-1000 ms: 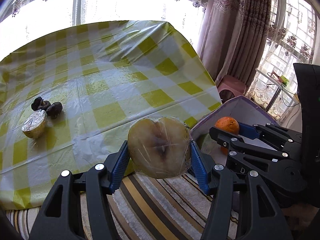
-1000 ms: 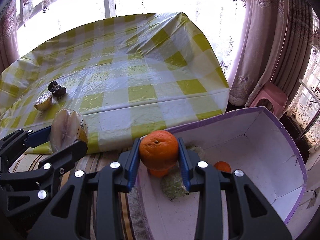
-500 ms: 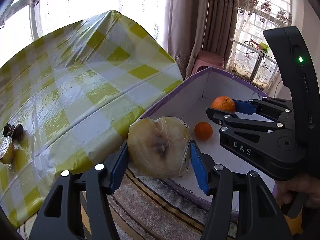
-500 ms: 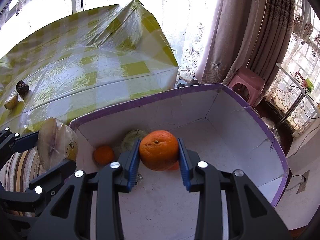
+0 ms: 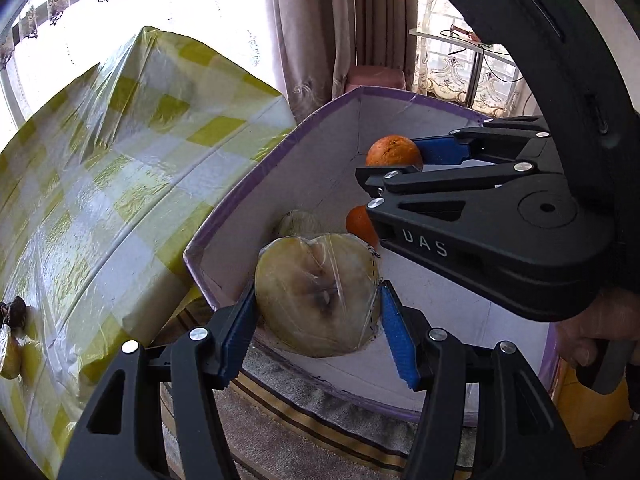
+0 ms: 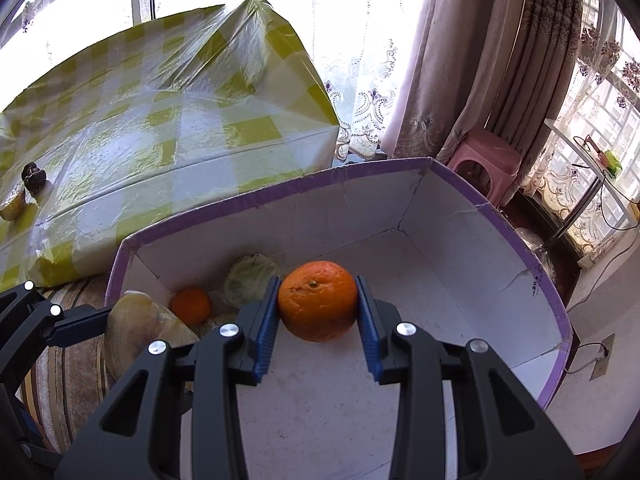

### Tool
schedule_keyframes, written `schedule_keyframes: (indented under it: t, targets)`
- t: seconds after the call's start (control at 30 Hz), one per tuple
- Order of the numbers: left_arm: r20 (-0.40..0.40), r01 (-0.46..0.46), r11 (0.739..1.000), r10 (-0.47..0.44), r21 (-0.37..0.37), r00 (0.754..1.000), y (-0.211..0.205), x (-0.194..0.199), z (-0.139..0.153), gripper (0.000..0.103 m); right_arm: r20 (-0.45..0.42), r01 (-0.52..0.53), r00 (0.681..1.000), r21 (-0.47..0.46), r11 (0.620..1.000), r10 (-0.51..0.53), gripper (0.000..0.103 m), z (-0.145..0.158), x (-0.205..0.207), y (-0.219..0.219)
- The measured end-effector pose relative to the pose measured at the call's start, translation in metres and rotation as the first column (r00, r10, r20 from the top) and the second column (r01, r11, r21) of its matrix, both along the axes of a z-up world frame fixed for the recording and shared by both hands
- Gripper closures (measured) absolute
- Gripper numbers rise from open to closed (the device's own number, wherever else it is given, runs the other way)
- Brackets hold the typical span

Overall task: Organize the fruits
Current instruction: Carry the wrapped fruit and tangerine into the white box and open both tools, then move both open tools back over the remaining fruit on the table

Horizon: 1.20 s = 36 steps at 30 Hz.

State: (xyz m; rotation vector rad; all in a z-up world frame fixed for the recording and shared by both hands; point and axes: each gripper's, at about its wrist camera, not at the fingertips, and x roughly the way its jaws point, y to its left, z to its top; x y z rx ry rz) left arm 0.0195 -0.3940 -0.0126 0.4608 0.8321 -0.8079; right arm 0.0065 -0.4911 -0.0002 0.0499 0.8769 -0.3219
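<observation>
My left gripper is shut on a plastic-wrapped apple half, held over the near left corner of the white box with a purple rim. My right gripper is shut on a large orange, held over the inside of the box. On the box floor lie a small orange and a pale green wrapped fruit. The right gripper with its orange also shows in the left wrist view; the apple half shows at the left of the right wrist view.
A table with a yellow-checked plastic cloth stands left of the box, with a wrapped fruit half and dark fruits at its far left. A pink stool, curtains and a glass side table stand behind the box. A striped rug lies below.
Both grippers have swung right from the table edge to over the box, each keeping its fruit. The left gripper has rolled, so the table now appears tilted.
</observation>
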Motion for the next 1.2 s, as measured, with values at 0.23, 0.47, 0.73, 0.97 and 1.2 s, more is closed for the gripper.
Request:
schedule_keyframes:
  t: [0.23, 0.47, 0.73, 0.97, 1.2]
  targets:
    - [-0.007, 0.003, 1.000, -0.003, -0.021, 1.000, 0.003, -0.001, 0.002, 0.029, 0.005, 0.013, 1.000, -0.008, 1.000, -0.013, 0.053, 0.001, 0.000, 0.000]
    - [-0.012, -0.005, 1.000, 0.005, -0.026, 1.000, 0.004, 0.002, 0.002, 0.028, 0.004, 0.019, 1.000, -0.012, 1.000, -0.019, 0.047, 0.000, 0.001, -0.001]
    - [-0.024, -0.021, 0.998, 0.020, -0.055, 1.000, 0.008, 0.005, 0.006, 0.028, 0.009, 0.022, 1.000, -0.024, 0.999, -0.022, 0.037, 0.001, 0.001, 0.001]
    - [-0.050, -0.069, 0.990, 0.064, -0.120, 0.997, 0.025, 0.012, 0.014, 0.028, 0.038, 0.026, 0.999, -0.028, 0.999, -0.025, 0.027, 0.009, 0.001, 0.003]
    - [-0.071, -0.167, 0.969, 0.157, -0.182, 0.985, 0.062, 0.029, 0.024, 0.028, 0.070, -0.005, 0.998, -0.015, 1.000, 0.006, 0.021, 0.018, 0.006, 0.021]
